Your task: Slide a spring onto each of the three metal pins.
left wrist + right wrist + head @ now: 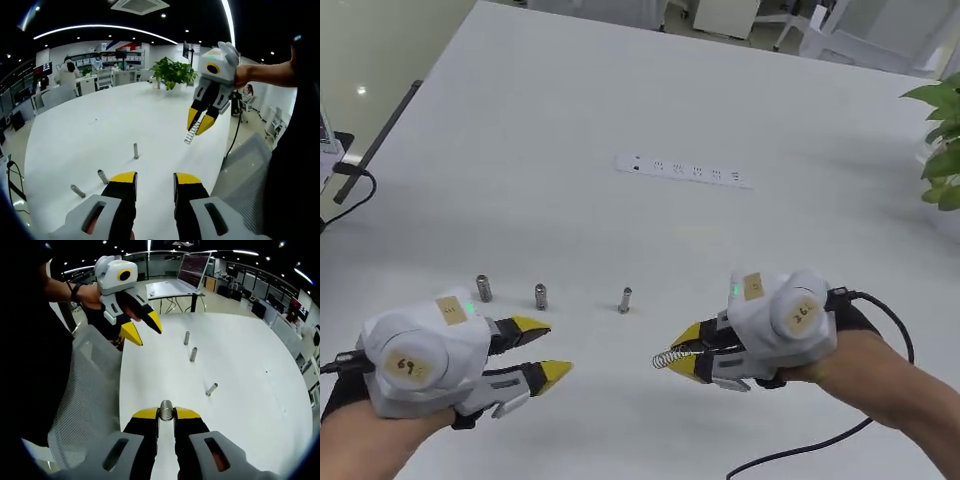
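Three metal pins stand in a row on the white table (pixel 620 120). The left pin (pixel 483 289) and the middle pin (pixel 541 296) look thicker, each with a spring coiled around it. The right pin (pixel 625 300) is thin and bare. My right gripper (pixel 686 352) is shut on a loose spring (pixel 666 358), whose coil pokes out between the yellow tips (pixel 166 410). It hovers to the right of the bare pin (pixel 211 389). My left gripper (pixel 548 348) stands open and holds nothing, just in front of the pins (pixel 135 150).
A white power strip (pixel 685 170) lies on the table beyond the pins. A green plant (pixel 942 140) reaches in at the right edge. A black cable (pixel 350 185) hangs at the left edge. The right gripper's cable (pixel 800 440) trails along the near right.
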A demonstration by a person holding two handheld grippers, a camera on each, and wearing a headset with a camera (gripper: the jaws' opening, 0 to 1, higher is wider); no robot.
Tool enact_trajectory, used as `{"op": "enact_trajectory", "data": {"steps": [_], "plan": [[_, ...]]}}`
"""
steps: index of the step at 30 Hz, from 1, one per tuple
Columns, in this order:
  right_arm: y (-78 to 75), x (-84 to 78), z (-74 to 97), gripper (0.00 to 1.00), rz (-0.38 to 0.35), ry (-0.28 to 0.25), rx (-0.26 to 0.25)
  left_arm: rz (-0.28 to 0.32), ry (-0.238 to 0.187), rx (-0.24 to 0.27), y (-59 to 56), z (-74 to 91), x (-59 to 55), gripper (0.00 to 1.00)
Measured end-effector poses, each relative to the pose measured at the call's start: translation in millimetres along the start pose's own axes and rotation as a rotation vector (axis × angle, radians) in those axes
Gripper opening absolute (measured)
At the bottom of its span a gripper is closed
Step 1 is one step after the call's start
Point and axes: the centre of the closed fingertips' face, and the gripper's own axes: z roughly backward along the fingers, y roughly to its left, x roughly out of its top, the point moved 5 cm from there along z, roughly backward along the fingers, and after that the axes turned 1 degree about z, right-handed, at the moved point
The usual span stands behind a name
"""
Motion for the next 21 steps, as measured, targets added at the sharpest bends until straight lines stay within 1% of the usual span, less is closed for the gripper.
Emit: {"op": "enact_trajectory", "data": {"steps": [3,7,14,17,18,21], "plan": [[-9.6,-1.7,0.2,0.09,-0.033,0.008,-0.027,0.021,-0.007,0.029,6.4,5.7,-3.0,0.24],[-21.5,-3.9,-1.1,0.09,-0.044,0.027,-0.054,0.053,-0.016,0.068,14.4,14.8,-7.8,0.26],[-39.4,-3.4,-2.6,0.09,-0.072,0.035,-0.077,0.094,-0.022,0.127,29.5,29.4,-18.1,0.3],[-45.5,-3.1,-4.6,0.09,-0.075,0.044,-0.083,0.106,-0.024,0.147,33.5,34.8,-21.2,0.31],[-49.3,-2.5,-6.1,0.09,-0.076,0.048,-0.085,0.115,-0.024,0.161,37.5,39.1,-24.4,0.31],[-54.7,-2.8,-9.0,0.09,-0.06,0.07,-0.087,0.134,-0.024,0.185,42.9,44.5,-28.7,0.34]]}}
